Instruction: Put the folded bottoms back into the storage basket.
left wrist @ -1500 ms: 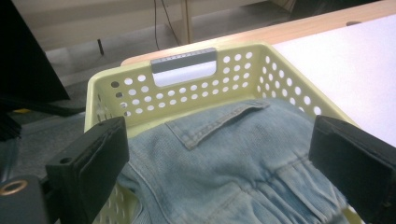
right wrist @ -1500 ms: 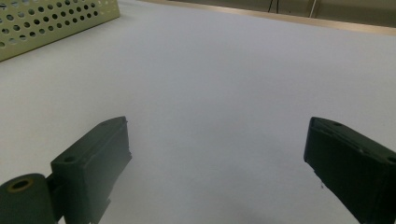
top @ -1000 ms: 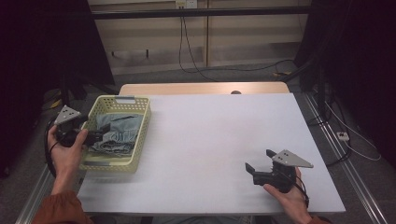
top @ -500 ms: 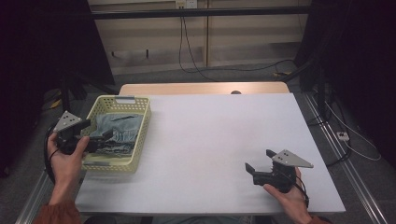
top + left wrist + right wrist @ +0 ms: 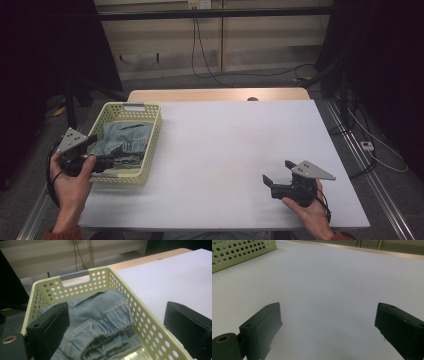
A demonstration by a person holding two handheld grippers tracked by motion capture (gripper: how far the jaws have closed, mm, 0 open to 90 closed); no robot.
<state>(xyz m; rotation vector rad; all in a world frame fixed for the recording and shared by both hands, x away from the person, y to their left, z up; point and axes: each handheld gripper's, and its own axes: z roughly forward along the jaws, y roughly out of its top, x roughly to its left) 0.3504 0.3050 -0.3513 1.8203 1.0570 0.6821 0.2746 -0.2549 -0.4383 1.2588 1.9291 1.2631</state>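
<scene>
My right gripper (image 5: 276, 181) rests low on the near right of the table (image 5: 235, 135), jaws spread wide over bare white surface, holding nothing; it sits where it was a second ago. My left gripper (image 5: 111, 161) is at the near left corner of the basket (image 5: 150, 145), jaws apart and empty, one over the jeans (image 5: 100, 315), the other outside the basket's right wall. It has drawn back toward me since the earlier frames, when it reached deeper over the basket's left side. The jeans lie crumpled inside the basket, the elastic waistband nearest. Beyond, the basket's handle slot, then the table's far wooden edge.
</scene>
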